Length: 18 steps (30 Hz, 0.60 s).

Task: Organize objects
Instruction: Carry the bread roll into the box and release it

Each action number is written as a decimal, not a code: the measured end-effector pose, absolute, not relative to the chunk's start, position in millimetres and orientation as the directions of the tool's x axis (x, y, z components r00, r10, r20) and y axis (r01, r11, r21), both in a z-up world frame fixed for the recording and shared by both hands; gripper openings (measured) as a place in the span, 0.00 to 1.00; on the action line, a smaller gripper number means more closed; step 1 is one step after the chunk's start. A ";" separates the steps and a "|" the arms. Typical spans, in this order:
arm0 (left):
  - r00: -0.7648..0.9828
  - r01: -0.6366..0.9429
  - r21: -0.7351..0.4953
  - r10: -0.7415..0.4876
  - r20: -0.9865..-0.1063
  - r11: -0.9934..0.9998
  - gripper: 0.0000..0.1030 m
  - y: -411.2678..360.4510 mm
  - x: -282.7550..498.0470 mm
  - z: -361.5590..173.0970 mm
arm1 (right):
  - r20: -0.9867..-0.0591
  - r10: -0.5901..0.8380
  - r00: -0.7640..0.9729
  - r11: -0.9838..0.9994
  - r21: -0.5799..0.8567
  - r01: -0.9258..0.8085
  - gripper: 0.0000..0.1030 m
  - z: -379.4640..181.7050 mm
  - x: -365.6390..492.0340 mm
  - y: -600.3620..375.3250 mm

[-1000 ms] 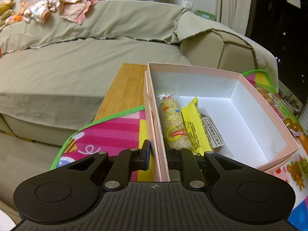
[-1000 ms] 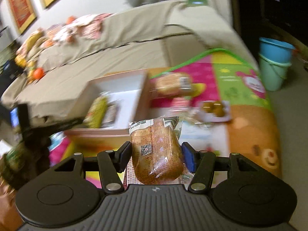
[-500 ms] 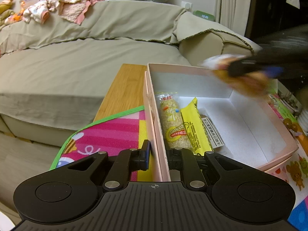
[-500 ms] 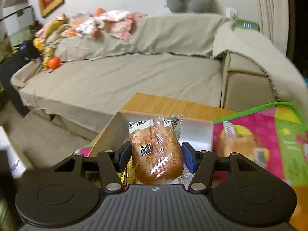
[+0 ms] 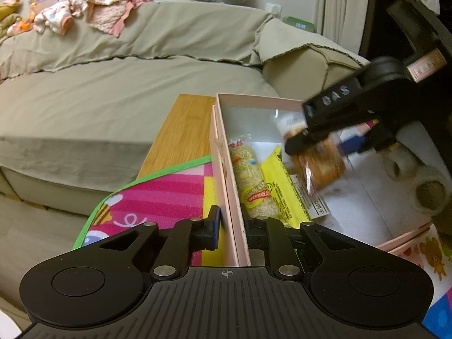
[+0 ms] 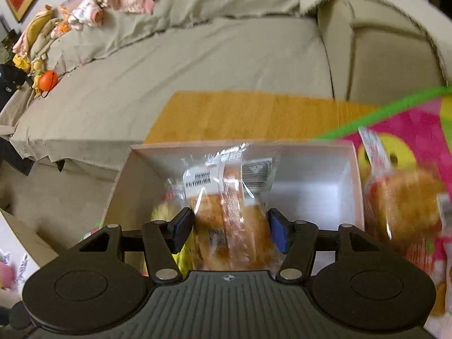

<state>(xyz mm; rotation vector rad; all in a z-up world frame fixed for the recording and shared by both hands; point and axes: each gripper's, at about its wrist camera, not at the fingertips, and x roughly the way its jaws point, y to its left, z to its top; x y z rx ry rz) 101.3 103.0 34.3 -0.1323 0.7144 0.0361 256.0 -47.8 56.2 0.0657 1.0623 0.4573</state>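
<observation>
Bread pack (image 6: 231, 206) has been swung over from the mat side and is now hung over the pink box (image 5: 226, 175), clamped in the right claw (image 6: 231, 230). Box wall is pinched shut by the left claw (image 5: 230, 227). Probably just a drop beside the yellow snack (image 5: 278, 182) is left.

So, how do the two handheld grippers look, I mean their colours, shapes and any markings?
Both are matte black plastic. Each has a ribbed central body, two round lobes with circular discs at the sides, silver pivot screws and a small crosshair mark. The left gripper and the right gripper carry blue pads on the jaws. From the left wrist view, the right gripper shows white letters and a pale label on its side.
</observation>
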 end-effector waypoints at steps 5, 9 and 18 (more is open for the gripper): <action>0.754 -0.078 -0.105 -0.011 -0.657 0.991 0.15 102.9 101.4 34.3 | -0.791 0.473 0.388 0.872 0.357 -0.336 0.59 59.7 247.7 -68.5; 0.753 -0.077 -0.103 -0.009 -0.658 0.992 0.15 103.6 102.1 34.5 | -0.754 0.469 0.460 0.871 0.310 -0.380 0.75 84.7 230.5 -81.4; 0.754 -0.078 -0.103 -0.009 -0.657 0.992 0.15 104.1 101.6 33.9 | -0.710 0.315 0.630 0.946 0.184 -0.266 0.82 119.7 236.7 -160.6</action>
